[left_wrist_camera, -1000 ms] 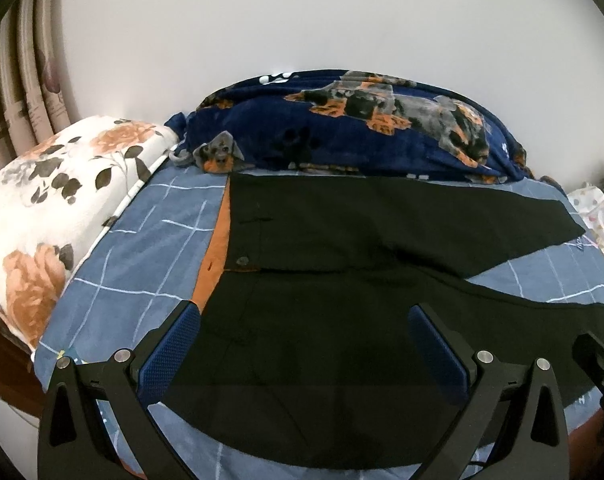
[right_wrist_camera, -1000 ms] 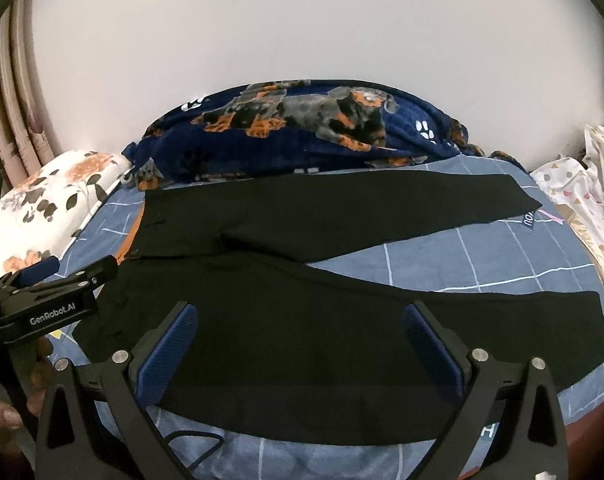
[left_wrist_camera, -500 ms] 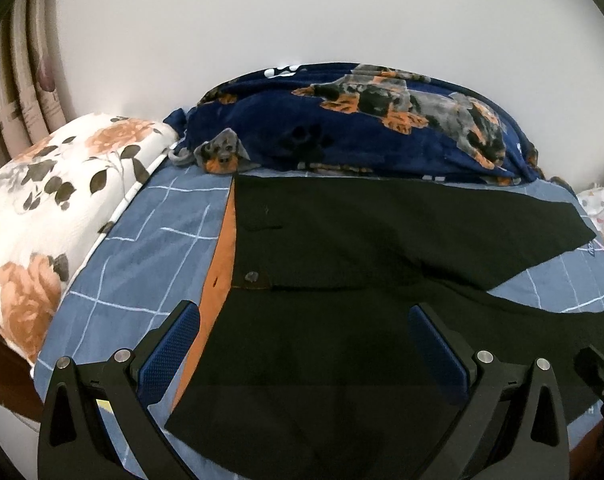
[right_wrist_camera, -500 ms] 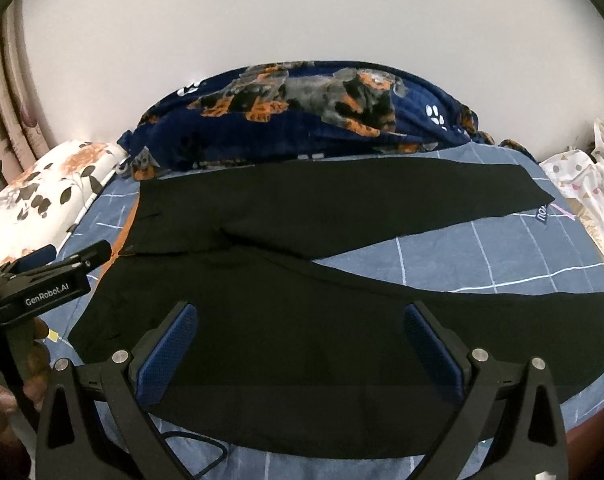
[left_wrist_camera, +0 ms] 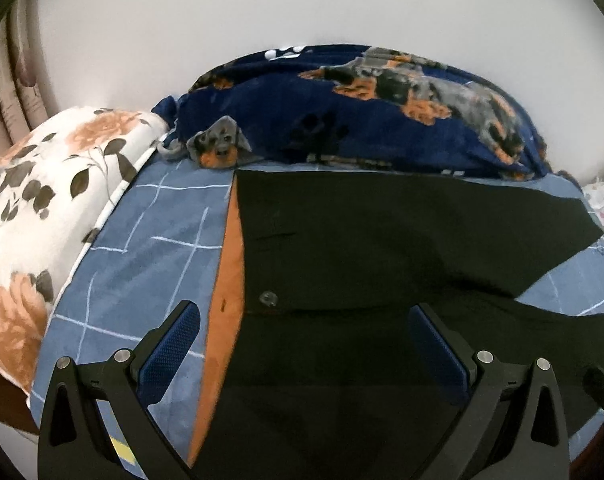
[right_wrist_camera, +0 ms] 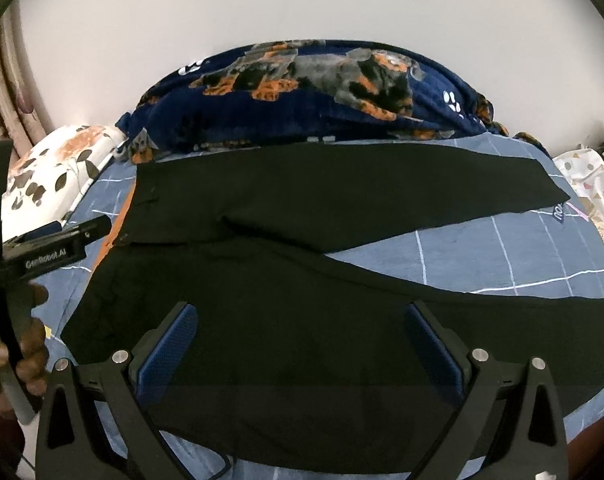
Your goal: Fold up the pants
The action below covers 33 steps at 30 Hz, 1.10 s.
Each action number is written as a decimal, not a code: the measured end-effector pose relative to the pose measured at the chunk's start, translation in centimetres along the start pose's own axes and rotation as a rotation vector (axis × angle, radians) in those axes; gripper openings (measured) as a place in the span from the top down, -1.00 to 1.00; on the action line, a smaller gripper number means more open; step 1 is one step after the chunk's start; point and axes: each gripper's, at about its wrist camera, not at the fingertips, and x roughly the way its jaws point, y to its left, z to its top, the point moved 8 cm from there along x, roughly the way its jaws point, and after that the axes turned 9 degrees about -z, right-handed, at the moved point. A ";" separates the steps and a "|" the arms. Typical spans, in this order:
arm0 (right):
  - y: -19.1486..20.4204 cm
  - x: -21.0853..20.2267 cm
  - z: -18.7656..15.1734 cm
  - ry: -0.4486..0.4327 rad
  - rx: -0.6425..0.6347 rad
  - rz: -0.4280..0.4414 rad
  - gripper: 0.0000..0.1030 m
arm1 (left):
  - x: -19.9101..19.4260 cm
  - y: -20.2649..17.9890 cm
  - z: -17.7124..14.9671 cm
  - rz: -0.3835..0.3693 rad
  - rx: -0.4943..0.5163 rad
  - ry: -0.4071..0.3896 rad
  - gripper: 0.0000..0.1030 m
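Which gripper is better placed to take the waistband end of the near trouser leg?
Left. The left gripper hangs open near the orange waistband lining of the black pants. The right gripper, also open, is over mid-leg.

Black pants (right_wrist_camera: 302, 280) lay flat on the bed (right_wrist_camera: 482, 248), waistband toward its left edge, the two legs spreading apart toward the right edge. The right gripper (right_wrist_camera: 298, 344) hung over the near leg, blue-padded fingers (right_wrist_camera: 166, 352) wide apart with nothing between them. At the left edge, a hand (right_wrist_camera: 26, 356) held the left gripper (right_wrist_camera: 54, 248). A dog-print blanket (right_wrist_camera: 302, 92) was heaped along the far edge.
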 end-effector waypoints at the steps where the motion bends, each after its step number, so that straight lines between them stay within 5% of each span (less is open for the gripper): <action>1: 0.0 0.2 0.0 0.005 0.000 -0.001 -0.98 | 0.3 0.4 0.2 0.007 0.000 -0.002 -1.00; 9: 0.0 2.3 -0.2 0.047 -0.003 -0.014 -0.98 | 3.5 3.3 2.8 0.017 0.075 0.004 -1.00; 11: 0.0 2.8 -0.3 0.062 0.001 -0.016 -0.98 | 4.7 4.1 3.4 -0.099 0.058 0.026 -1.00; 16: -0.1 4.1 -0.5 0.091 0.003 -0.022 -0.98 | 6.6 6.6 5.8 -0.224 0.057 -0.023 -0.87; 18: -0.1 4.7 -0.7 0.105 0.006 -0.020 -0.98 | 8.3 6.9 6.7 -0.364 0.054 0.023 -0.86; 20: -0.1 5.4 -0.9 0.123 0.006 -0.019 -0.98 | 10.4 7.8 7.3 -0.412 0.066 0.083 -0.83; 23: 0.2 6.4 -1.3 0.147 0.007 -0.013 -0.98 | 12.8 9.5 8.1 -0.412 0.082 0.108 -0.50; 25: 0.4 6.6 -1.3 0.152 0.001 -0.017 -0.98 | 14.4 10.3 8.3 -0.422 0.085 0.140 0.03; 26: 0.4 6.8 -1.3 0.152 0.000 -0.019 -0.98 | 15.6 10.8 8.6 -0.427 0.085 0.168 0.11; 33: 0.9 7.4 -1.2 0.164 0.000 -0.016 -0.98 | 19.0 12.0 10.8 -0.397 0.087 0.173 0.12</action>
